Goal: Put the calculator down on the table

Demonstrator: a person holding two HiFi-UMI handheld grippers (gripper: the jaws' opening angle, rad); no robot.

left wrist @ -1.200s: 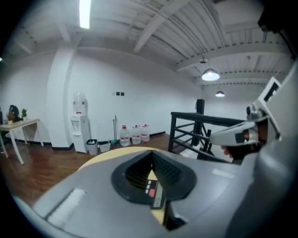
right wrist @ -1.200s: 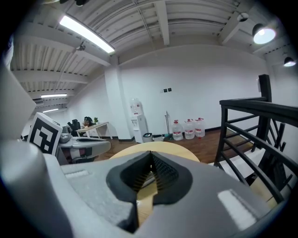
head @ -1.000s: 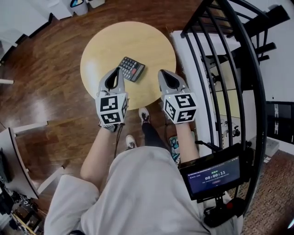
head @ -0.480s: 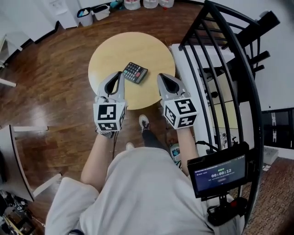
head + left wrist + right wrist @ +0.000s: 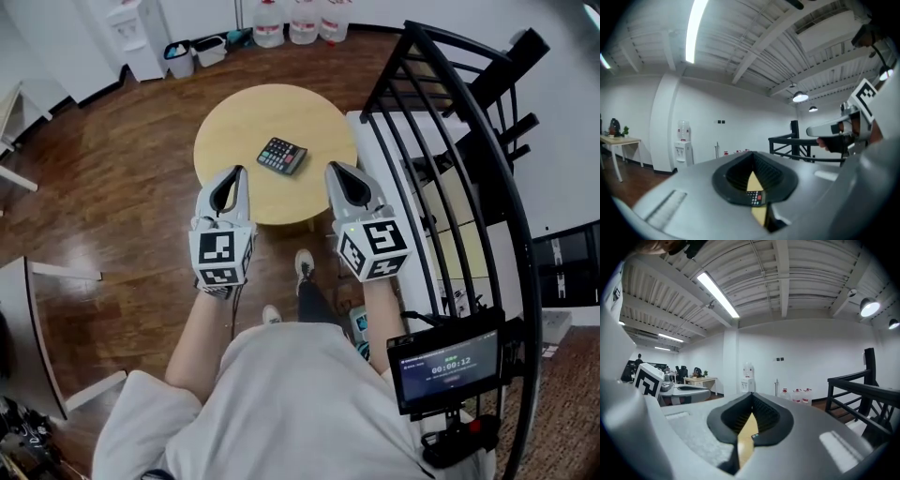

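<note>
1. Grey shells with marker cubes sit nearest you, low centre of the head view. Your left gripper [image 5: 238,172] and right gripper [image 5: 334,169] both have their jaws pressed together and carry nothing. Each gripper view shows only a sliver of tabletop through the closed tips, and the left one also shows calculator keys beyond.
2. Past the tips, in the upper centre, is the round wooden table [image 5: 234,117]. The calculator [image 5: 282,155] lies flat on it, keys up, right of the table's middle and apart from both grippers.
3. The put-down looks done, so the step in hand is the pull-away.
   - Keep both jaws closed.
   - Draw back and up in a straight line, so neither tip sweeps across the calculator.
   - Mind the black railing [image 5: 441,141], which runs close along the right of your right gripper.
4. A second ago the calculator already lay on the wood in the same spot.
   - Your left tip then stood just beside the calculator; now bare wood shows between them.
   - The table sits higher and smaller in the frame.
   - Water bottles [image 5: 302,11] have come into view at the top edge.
</note>
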